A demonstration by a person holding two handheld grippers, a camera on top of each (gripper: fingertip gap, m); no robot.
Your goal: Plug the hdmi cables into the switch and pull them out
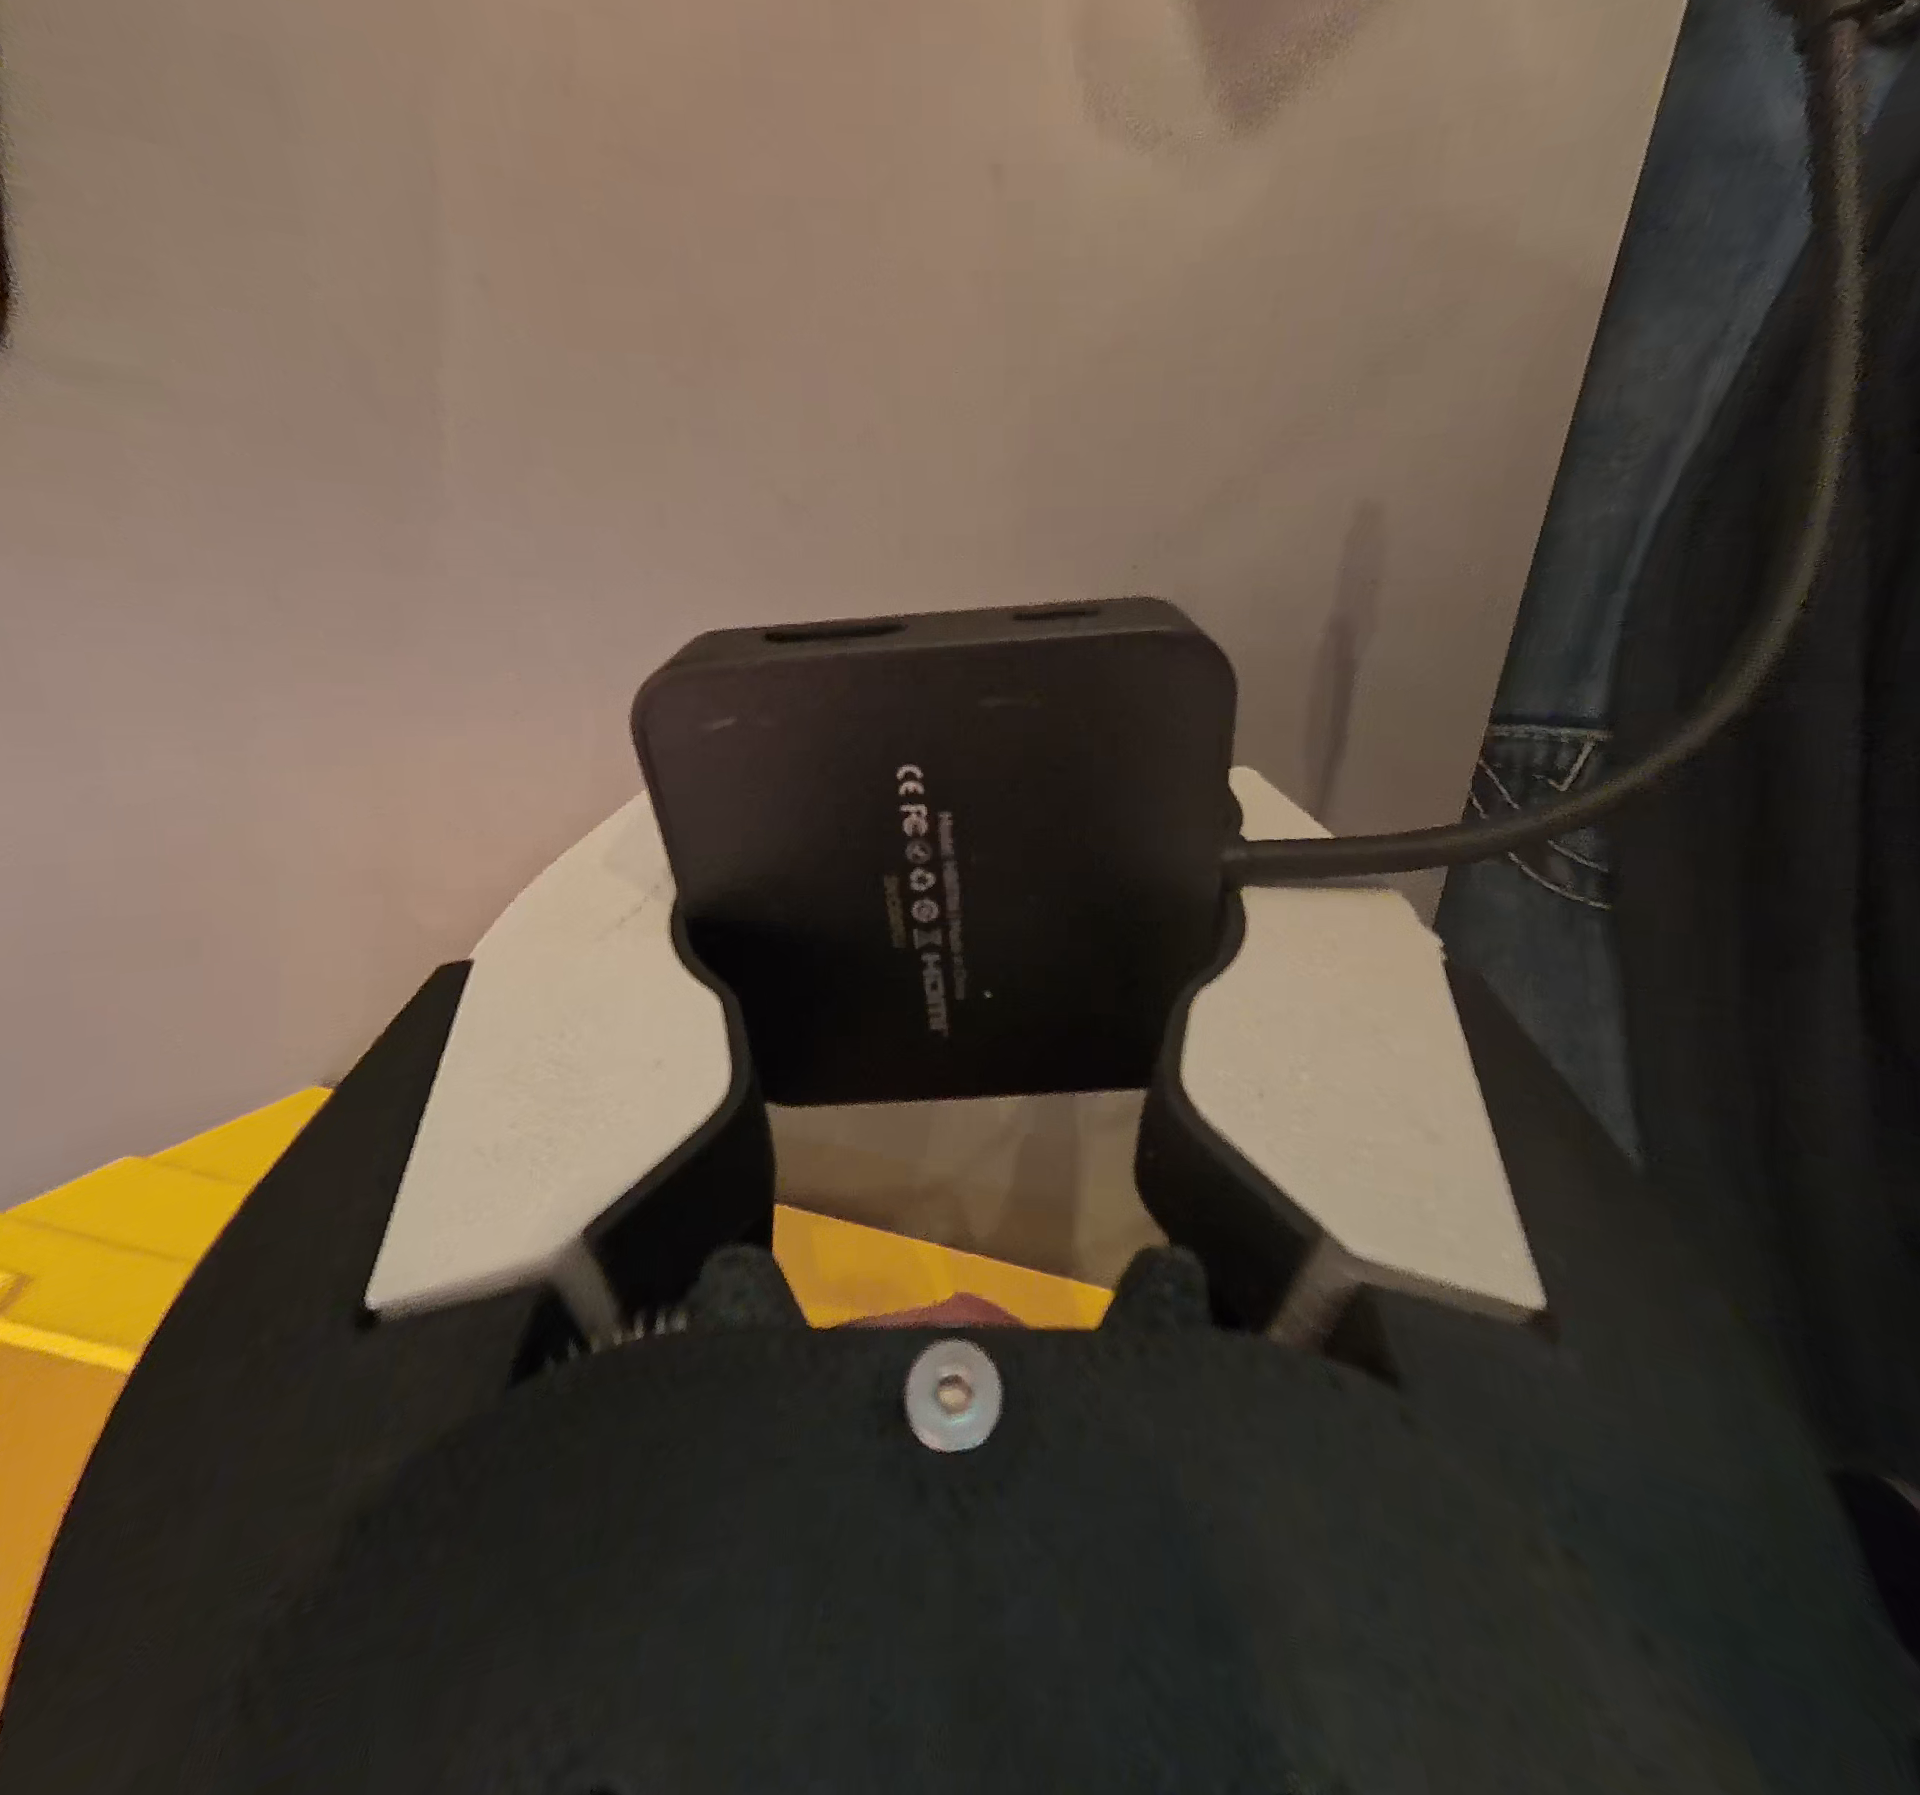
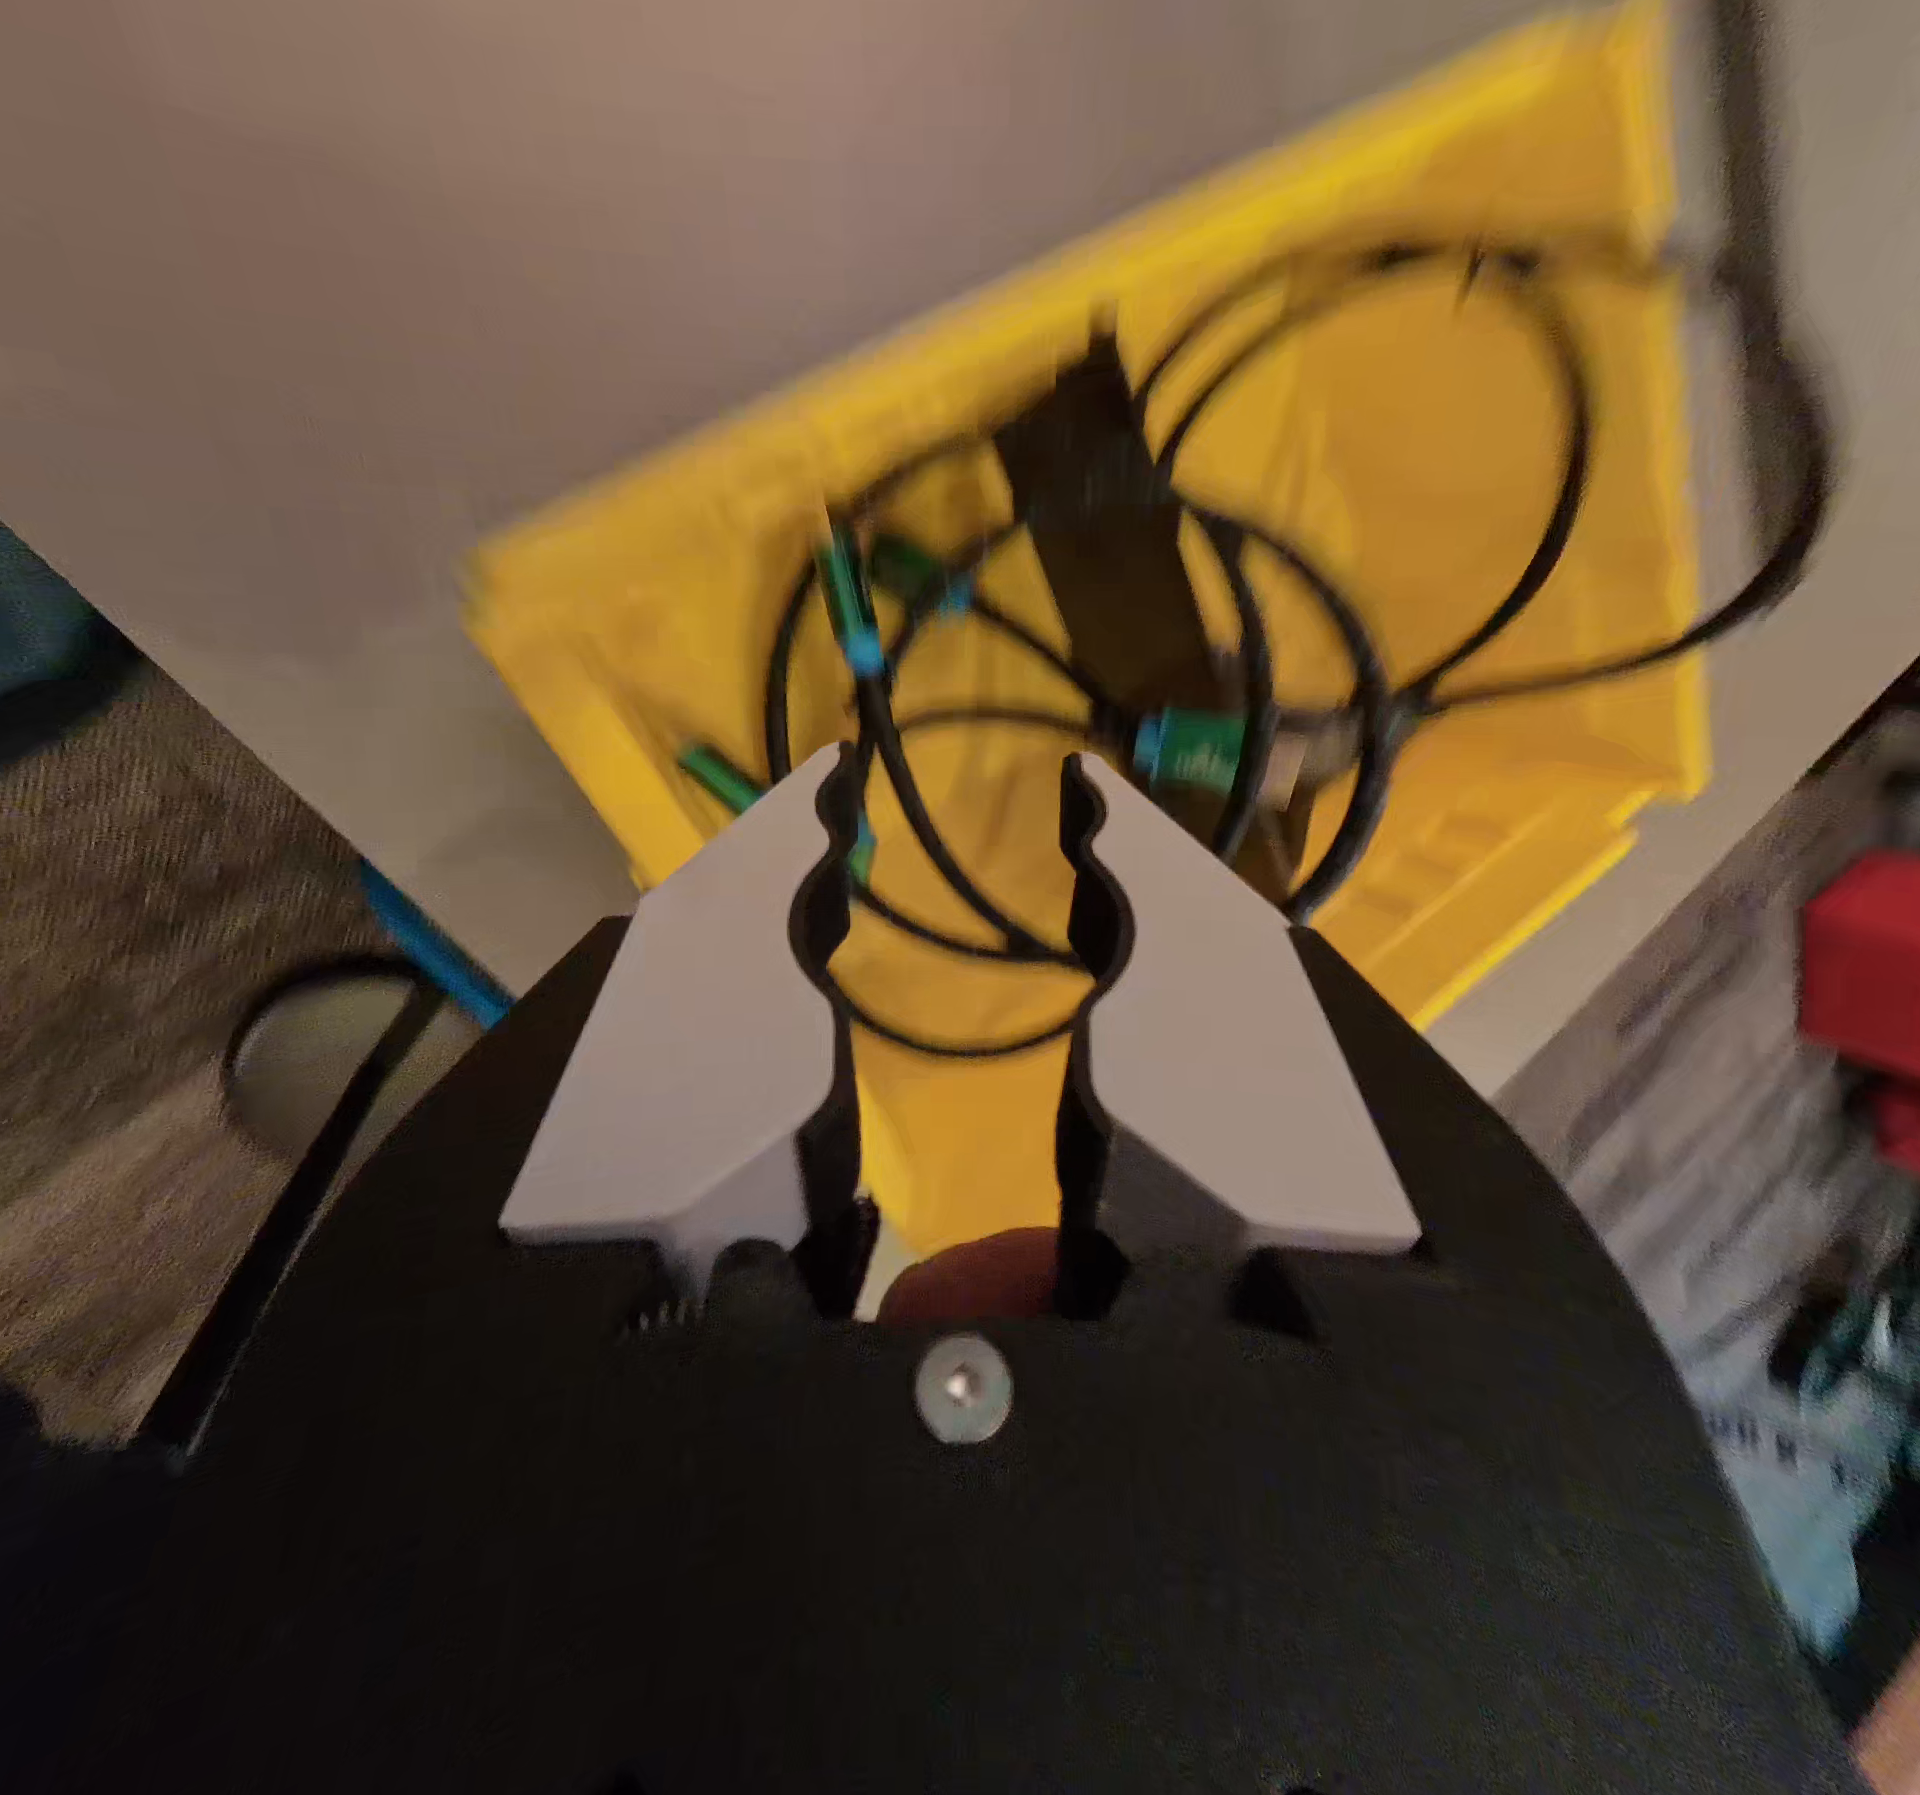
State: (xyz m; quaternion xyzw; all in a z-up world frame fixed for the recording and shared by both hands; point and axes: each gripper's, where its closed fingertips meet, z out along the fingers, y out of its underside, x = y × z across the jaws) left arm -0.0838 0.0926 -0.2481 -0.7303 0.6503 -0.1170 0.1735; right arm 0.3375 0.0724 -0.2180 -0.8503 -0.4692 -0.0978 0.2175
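Switch (image 1: 935, 852) first: we see the flat black box held up off the worktop (image 1: 416, 395), pinched at its lower sides between the fingers of the left tongs (image 1: 956, 924). Its printed underside faces the left wrist camera, and its top edge shows two empty ports. A black cord (image 1: 1621, 779) leaves its right side and curves upward past blue denim (image 1: 1621, 498) at the right edge of that view. A corner of the yellow bin (image 1: 135, 1226) shows at lower left.

In the right wrist view, motion blur softens everything. The right tongs (image 2: 961, 769) are spread apart with nothing between the grey fingers (image 2: 707, 1007), and they hang above the yellow bin (image 2: 1455, 519), which sits on the pale worktop (image 2: 416, 239). Inside the bin we see a tangle of thin black hdmi cables (image 2: 1371, 602) looped over one another, several with green plugs (image 2: 1195, 743) and blue collars, and a dark oblong thing (image 2: 1101, 540) lying among them that we cannot identify. A thicker dark cord (image 2: 1766, 343) drops from the top of the view and bends into the bin's right side.
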